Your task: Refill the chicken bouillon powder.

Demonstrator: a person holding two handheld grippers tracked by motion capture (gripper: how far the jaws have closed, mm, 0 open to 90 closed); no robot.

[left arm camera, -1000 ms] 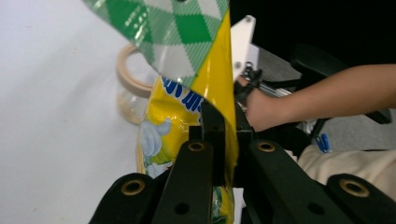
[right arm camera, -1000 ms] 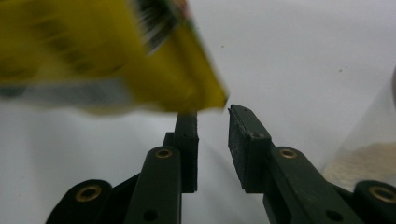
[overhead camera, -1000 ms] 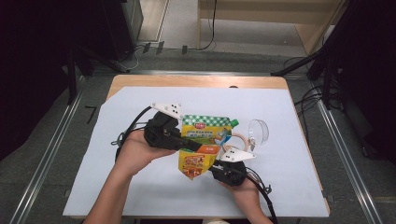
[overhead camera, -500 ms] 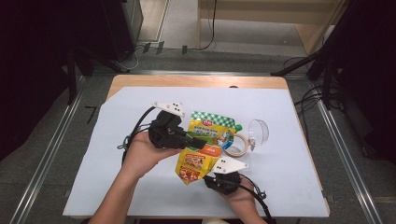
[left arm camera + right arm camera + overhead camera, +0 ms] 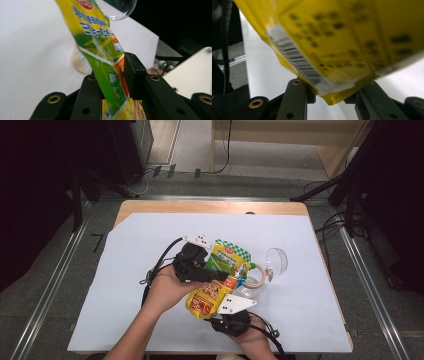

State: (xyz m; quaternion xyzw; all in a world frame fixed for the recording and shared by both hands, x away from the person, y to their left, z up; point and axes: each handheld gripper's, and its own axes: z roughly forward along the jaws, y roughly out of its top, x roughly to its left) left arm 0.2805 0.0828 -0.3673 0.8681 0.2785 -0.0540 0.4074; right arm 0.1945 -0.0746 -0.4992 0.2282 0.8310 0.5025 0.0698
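While the yellow snack pouch point(image 5: 211, 296) is gripped at its near bottom edge by the right gripper point(image 5: 226, 312), its jaws closed narrowly on the packet, a green pouch point(image 5: 227, 260) is seen between the jaws of the left gripper point(image 5: 216, 276). Those jaws have just been opening, and whether the pads still press cannot be told. Both pouches are held above the white counter point(image 5: 125, 270), beside a tape roll point(image 5: 256, 276) and a clear cup point(image 5: 276, 261).

Green-and-yellow pouch point(image 5: 100, 50) between the black jaws (clear glass point(image 5: 117, 10) beyond), white table point(image 5: 30, 50) beneath
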